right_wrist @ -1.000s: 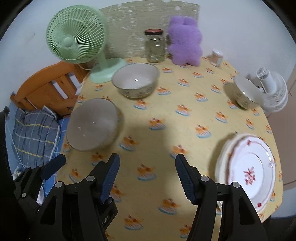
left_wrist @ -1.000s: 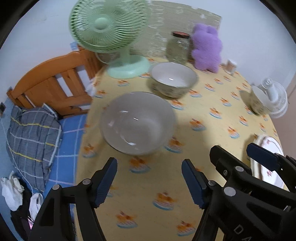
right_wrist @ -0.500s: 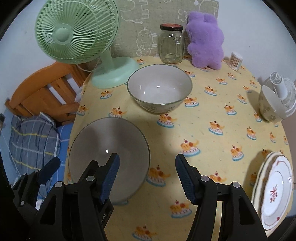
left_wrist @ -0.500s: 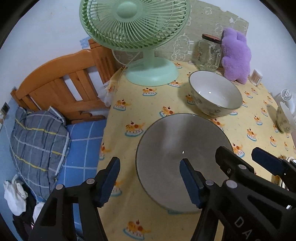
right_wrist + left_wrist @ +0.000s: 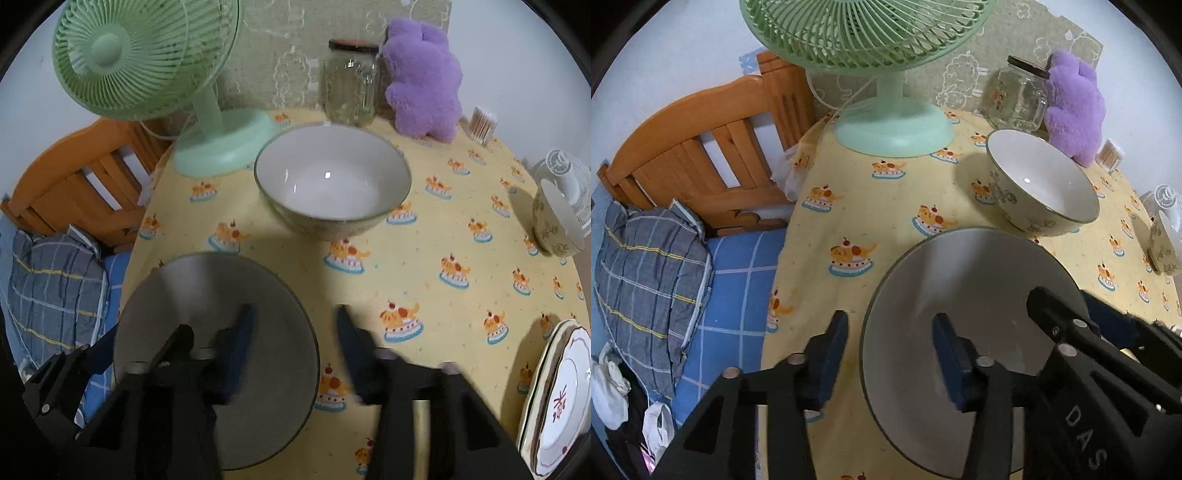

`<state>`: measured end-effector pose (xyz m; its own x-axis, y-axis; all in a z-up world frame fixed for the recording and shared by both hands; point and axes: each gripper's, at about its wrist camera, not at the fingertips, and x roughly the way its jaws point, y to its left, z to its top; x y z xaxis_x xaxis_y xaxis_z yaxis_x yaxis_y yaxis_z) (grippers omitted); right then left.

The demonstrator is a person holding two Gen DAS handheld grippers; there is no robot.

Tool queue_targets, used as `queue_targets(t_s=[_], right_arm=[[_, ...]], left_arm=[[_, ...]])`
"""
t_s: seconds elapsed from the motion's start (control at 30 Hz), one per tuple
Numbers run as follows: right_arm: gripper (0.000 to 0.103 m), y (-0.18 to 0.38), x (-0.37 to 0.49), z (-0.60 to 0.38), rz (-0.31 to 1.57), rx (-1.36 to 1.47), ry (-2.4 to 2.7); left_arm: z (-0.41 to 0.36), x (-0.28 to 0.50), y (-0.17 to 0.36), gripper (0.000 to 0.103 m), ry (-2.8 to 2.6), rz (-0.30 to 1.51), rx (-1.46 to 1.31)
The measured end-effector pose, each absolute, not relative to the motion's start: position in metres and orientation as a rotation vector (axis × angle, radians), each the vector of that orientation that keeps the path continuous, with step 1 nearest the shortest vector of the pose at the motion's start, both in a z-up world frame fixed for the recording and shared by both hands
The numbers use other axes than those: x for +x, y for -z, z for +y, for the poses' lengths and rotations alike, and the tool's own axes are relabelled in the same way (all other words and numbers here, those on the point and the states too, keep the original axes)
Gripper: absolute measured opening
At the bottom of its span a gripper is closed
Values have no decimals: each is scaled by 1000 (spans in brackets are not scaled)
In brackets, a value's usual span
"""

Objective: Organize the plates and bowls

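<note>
A large grey bowl (image 5: 971, 280) (image 5: 207, 284) sits near the table's left edge. My left gripper (image 5: 890, 354) is open and straddles its left rim, one finger outside, one inside. My right gripper (image 5: 291, 347) is open and straddles its right rim. A white bowl with a floral outside (image 5: 1045, 184) (image 5: 332, 181) stands behind it. A small floral bowl (image 5: 1163, 243) (image 5: 554, 225) is at the right. A stack of plates (image 5: 554, 398) with a red pattern lies at the near right edge.
A green fan (image 5: 886, 74) (image 5: 166, 81), a glass jar (image 5: 1015, 96) (image 5: 351, 85) and a purple plush toy (image 5: 1075, 99) (image 5: 421, 81) stand at the back of the yellow tablecloth (image 5: 424, 280). A small white fan (image 5: 565, 177) is at the right. A wooden bed frame (image 5: 701, 155) is left.
Both grippers have moved forward and down onto the grey bowl, so their fingers now straddle its rims. The bowls have not moved.
</note>
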<state>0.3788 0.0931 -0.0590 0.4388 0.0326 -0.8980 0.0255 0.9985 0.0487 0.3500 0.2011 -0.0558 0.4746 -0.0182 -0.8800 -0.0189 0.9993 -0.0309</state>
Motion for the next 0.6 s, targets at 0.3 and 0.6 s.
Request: queue_targets(t_s=[0.3, 0.6], right_arm=[[31, 56, 374, 90, 1148, 100, -39], [31, 44, 345, 83, 1151, 75, -52]], left_arm=[[200, 343, 49, 38, 26, 1089, -80], [188, 313, 42, 38, 37, 1112, -71]])
